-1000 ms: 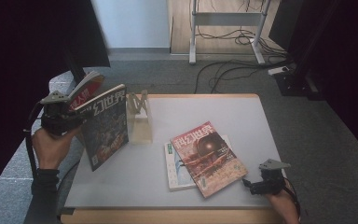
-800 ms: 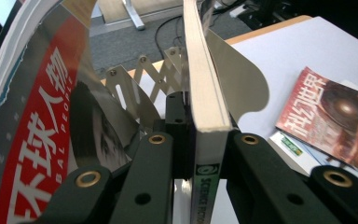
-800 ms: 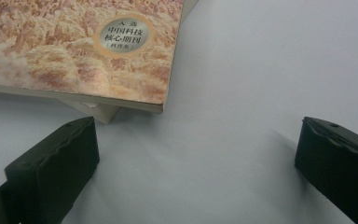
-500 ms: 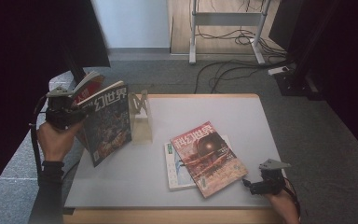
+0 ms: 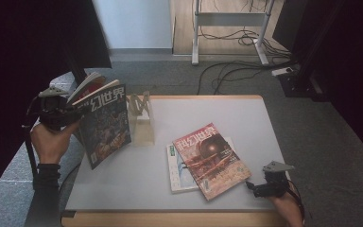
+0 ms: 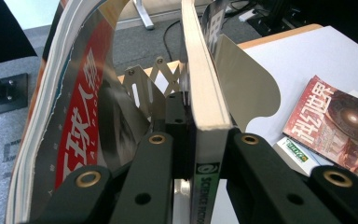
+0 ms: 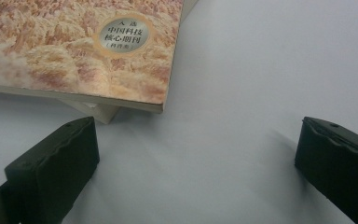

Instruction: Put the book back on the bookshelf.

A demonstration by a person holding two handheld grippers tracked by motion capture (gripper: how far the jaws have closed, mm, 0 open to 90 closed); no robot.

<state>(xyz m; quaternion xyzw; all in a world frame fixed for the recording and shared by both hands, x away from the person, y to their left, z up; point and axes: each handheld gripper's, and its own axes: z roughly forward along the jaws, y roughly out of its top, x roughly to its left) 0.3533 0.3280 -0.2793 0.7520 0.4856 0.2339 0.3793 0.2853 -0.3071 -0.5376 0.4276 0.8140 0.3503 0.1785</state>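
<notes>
Left gripper [image 5: 68, 116] raised at the bench's [image 5: 264, 123] left edge, fingers [image 6: 249, 158] clamped on the spine of a dark magazine [image 5: 105, 124], held upright beside the wooden rack [image 5: 141, 118]. Right gripper [image 5: 257, 187] low at the near right corner, fingers [image 7: 56, 158] spread wide, nothing between them, just beside the red magazine [image 5: 210, 158].

A lab or recording room is suggested: grey carpet [image 5: 170, 75], loose cables [image 5: 236, 66] trailed across it, a metal stand [image 5: 227, 19], dark curtains [image 5: 38, 38] hung around a single grey-topped table [image 5: 264, 123].
</notes>
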